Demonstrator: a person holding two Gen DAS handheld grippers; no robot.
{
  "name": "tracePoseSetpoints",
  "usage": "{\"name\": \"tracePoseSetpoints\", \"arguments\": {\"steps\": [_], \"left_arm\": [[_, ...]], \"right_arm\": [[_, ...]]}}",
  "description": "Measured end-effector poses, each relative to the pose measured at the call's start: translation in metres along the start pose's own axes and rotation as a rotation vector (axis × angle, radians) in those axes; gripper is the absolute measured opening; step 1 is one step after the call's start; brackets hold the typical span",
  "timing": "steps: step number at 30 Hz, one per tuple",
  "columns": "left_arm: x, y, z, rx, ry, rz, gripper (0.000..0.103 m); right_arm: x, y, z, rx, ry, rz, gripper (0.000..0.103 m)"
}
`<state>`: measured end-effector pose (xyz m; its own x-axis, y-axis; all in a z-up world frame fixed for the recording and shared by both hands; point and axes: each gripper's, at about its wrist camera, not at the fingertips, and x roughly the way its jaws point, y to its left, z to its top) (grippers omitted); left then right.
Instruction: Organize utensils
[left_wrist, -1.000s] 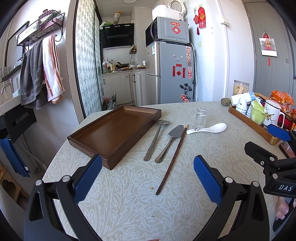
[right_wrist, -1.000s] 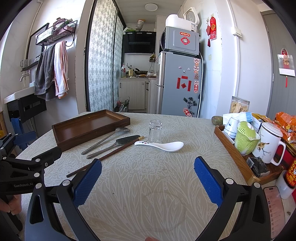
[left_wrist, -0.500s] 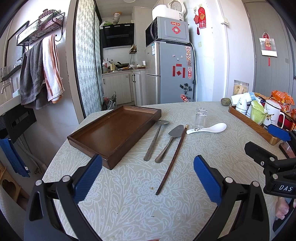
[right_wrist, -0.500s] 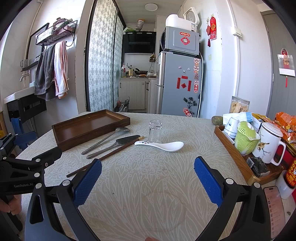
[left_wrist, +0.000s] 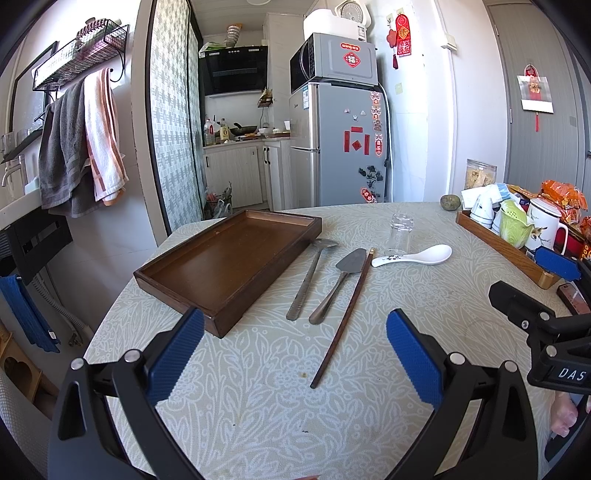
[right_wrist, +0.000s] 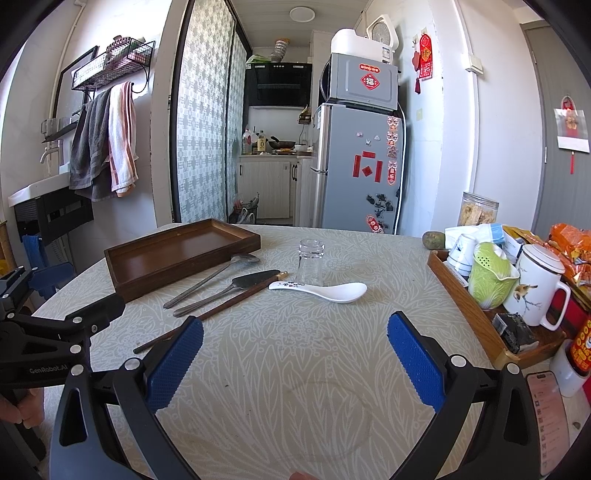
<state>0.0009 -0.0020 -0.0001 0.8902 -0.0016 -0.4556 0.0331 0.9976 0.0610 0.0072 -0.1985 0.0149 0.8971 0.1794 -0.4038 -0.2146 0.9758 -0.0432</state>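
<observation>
Both grippers wide apart, holding nothing: left gripper (left_wrist: 295, 354) hovers low over the table (left_wrist: 258, 398) facing the utensils, right gripper (right_wrist: 295, 354) beside it, prob. staged for a first pick. Empty wooden tray (left_wrist: 229, 266) sits at left, likely the drop spot. Just right of it, laid roughly parallel: metal spoon (left_wrist: 312, 277), cake server (left_wrist: 338, 284), dark chopsticks (left_wrist: 345, 314). White ceramic spoon (left_wrist: 417, 255) lies crosswise, by an upturned glass (left_wrist: 400, 230).

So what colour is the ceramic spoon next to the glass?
White, with dark markings on its handle; the ceramic spoon shows best in the right wrist view.
</observation>
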Motion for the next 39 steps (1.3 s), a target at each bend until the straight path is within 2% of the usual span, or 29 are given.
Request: {"name": "tracePoseSetpoints", "arguments": {"steps": [29,33,35,37,39], "left_arm": [[0.002,-0.001,-0.002,0.007,0.008,-0.003,0.101],[0.003,-0.001,0.002,0.041,0.013,-0.016,0.101],[0.004,-0.001,0.006,0.062,0.022,-0.067,0.101],[0.003,0.001,0.011,0.070,0.036,-0.151,0.101],[0.006,0.001,0.014,0.086,0.073,-0.160,0.101]], "right_arm": [[0.000,-0.002,-0.001,-0.003,0.002,-0.002,0.101],[-0.002,-0.003,0.002,0.005,0.008,0.011,0.101],[-0.002,-0.004,0.004,-0.005,0.028,0.029,0.101],[0.005,-0.007,0.010,-0.007,0.090,0.097,0.101],[0.006,-0.011,0.010,-0.003,0.127,0.169,0.101]]}}
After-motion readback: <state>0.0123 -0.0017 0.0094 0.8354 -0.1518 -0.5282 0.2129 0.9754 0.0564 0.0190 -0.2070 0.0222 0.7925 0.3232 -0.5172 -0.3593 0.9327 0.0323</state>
